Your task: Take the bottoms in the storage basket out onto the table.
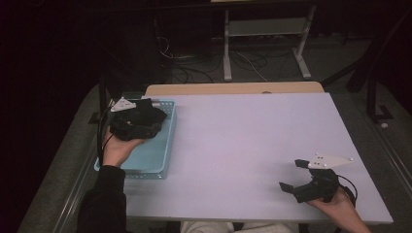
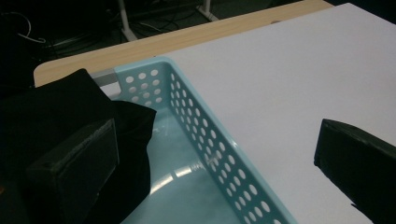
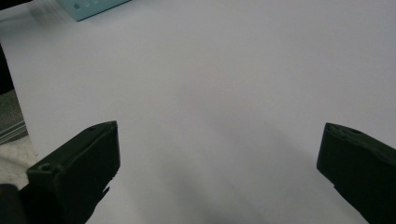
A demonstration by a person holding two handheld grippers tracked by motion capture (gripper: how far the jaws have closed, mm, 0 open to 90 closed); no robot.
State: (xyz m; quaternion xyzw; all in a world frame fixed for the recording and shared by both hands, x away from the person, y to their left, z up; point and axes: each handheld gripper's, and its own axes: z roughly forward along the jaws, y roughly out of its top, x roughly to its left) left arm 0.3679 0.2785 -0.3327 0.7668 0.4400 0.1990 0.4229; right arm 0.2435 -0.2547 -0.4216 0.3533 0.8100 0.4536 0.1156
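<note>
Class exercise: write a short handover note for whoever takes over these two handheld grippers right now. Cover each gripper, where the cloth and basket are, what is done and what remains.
Left gripper: over the light blue basket, jaws wide open, black cloth lying against its left jaw, not clamped.
Right gripper: open, holding nothing, low over bare white table near the front right corner.
Black cloth: bunched at the far end of the basket, seemingly just let go.
Basket: at the table's left edge; its near end is bare.
Done: cloth appears to be in the basket.
Left: probably draw the left gripper clear and check that the cloth sits fully inside.
</note>
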